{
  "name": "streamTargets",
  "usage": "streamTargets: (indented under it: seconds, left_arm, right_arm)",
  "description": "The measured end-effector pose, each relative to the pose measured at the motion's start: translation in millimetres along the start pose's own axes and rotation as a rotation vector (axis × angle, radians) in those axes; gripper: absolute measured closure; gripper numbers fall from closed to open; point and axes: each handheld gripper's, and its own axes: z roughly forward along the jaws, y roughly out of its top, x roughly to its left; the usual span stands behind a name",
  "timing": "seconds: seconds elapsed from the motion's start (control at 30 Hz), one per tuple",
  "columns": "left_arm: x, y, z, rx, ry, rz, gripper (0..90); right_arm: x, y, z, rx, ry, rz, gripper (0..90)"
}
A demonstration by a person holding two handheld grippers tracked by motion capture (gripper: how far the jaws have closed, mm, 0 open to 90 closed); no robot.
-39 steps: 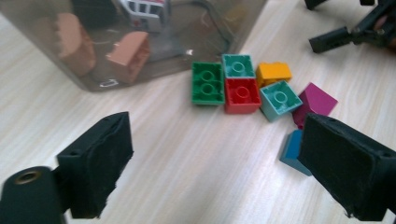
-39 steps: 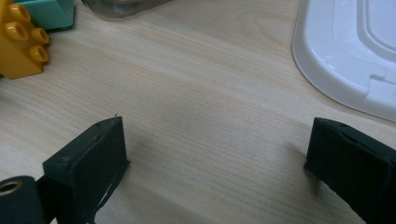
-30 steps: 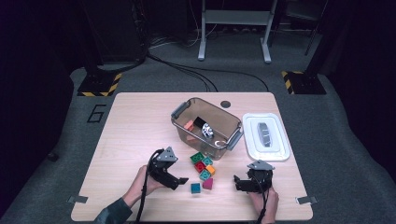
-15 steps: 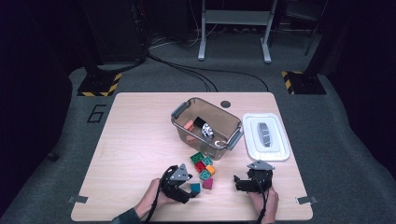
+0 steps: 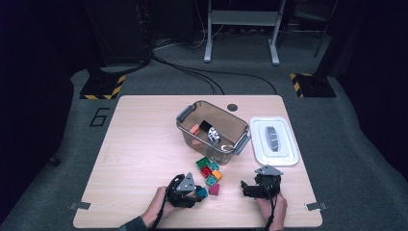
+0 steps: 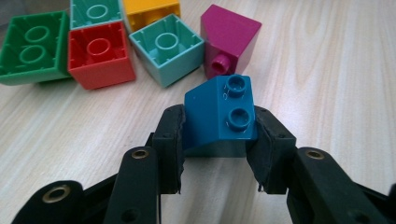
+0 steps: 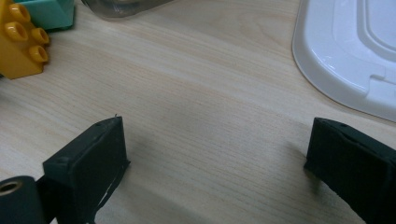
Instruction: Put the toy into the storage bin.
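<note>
Left fingers just closed snug on the blue brick, low on the tabletop near-left of the brick pile, likely for binning; right fingers wide, empty, waiting.

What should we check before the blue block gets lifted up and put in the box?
1. Left tool has just been closing, pads on both sides of the blue block: ok.
2. Magenta block apart from the blue one: ok.
3. Clear box open, lid lying beside it: ok.
4. Room left in the box: ok.
5. Right tool open and holding nothing: ok.
6. Grip firm enough to lift: cannot tell.
</note>
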Motion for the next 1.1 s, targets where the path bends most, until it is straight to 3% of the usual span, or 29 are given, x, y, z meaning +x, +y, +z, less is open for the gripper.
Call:
streamTargets:
  seconds: [0.23,0.6,0.8,1.1]
  left_arm:
    - [8.6,-3.6,-9.1,-0.022,0.019,-0.035,59.2]
    - [33.9,-3.7,-32.7,-0.041,0.067,-0.1,59.2]
    - [47.9,2.1,-48.5,-0.052,0.107,-0.106,59.2]
    - [68.0,11.9,-69.1,-0.076,0.135,-0.149,59.1]
  right_arm:
    - [0.0,0.0,0.0,-0.001,-0.001,-0.001,3.9]
    - [0.3,0.0,0.2,-0.002,-0.004,0.004,3.9]
    - [0.1,0.0,0.1,-0.001,-0.001,0.001,3.9]
    - [0.2,0.0,0.1,-0.001,-0.004,0.002,3.9]
